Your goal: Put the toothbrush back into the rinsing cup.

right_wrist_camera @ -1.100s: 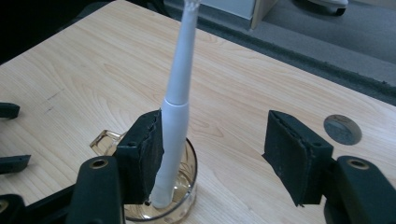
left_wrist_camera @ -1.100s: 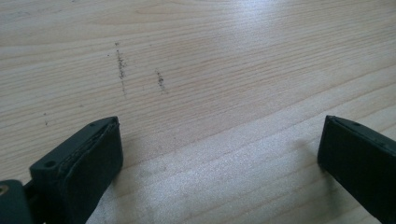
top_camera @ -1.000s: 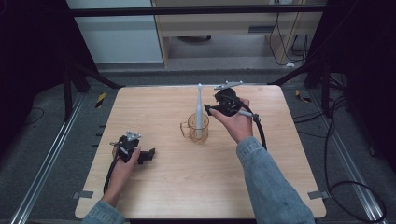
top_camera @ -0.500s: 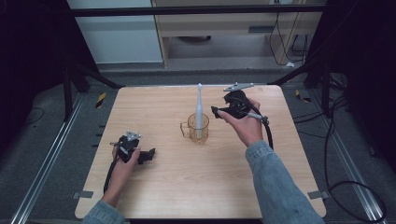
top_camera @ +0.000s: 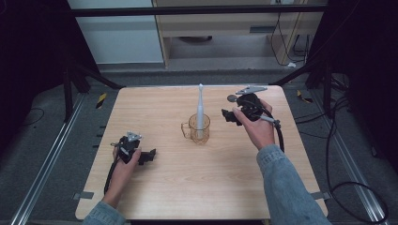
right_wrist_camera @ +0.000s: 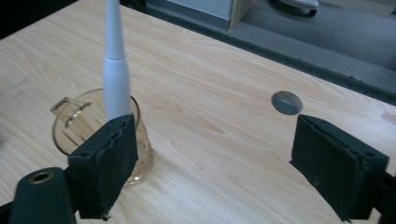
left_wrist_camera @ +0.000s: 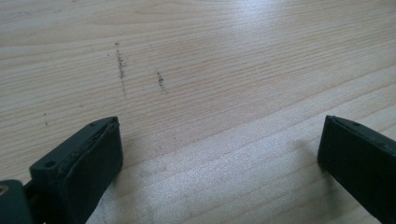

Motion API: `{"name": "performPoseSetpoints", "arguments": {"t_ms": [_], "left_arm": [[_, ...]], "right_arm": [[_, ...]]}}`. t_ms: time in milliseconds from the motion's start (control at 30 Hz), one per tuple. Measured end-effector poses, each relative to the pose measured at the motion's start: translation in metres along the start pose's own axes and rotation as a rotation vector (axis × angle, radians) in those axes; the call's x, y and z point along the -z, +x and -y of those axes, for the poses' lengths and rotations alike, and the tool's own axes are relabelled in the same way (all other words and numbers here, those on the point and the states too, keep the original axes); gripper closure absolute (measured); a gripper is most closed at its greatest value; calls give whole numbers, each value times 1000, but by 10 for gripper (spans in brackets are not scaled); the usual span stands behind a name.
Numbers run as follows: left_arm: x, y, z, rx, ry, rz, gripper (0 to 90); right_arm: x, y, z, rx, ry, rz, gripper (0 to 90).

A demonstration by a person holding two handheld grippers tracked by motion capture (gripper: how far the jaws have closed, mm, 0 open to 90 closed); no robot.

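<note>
- Over at the desk's (top_camera: 187, 187) left, left gripper (top_camera: 149, 156) rests low, jaws wide apart, nothing between them.
- Centre desk: white toothbrush (top_camera: 200, 110) stands upright in the amber glass mug (top_camera: 197, 129).
- Just right of it, right gripper (top_camera: 228, 115) hovers, jaws spread and empty; best to square up on the handle, close gently, lift straight.

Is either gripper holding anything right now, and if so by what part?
Nothing is held. Right gripper and left gripper are both open and empty; the toothbrush stands in the cup.
</note>
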State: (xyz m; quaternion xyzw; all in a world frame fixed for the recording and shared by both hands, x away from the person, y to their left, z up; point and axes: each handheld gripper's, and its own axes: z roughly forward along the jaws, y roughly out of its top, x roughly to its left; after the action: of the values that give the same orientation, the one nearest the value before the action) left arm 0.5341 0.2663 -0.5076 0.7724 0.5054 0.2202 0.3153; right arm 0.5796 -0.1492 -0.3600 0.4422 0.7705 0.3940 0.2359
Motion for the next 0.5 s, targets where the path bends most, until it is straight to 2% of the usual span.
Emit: {"name": "performPoseSetpoints", "arguments": {"t_ms": [133,267,500], "left_arm": [[0,0,0,-1,0,0,0],[0,0,0,-1,1,0,0],[0,0,0,0,0,0,0]], "right_arm": [[3,-7,6,21,6,18,159],[6,-11,14,57,-25,57,152],[12,-21,30,83,-7,90,140]]}}
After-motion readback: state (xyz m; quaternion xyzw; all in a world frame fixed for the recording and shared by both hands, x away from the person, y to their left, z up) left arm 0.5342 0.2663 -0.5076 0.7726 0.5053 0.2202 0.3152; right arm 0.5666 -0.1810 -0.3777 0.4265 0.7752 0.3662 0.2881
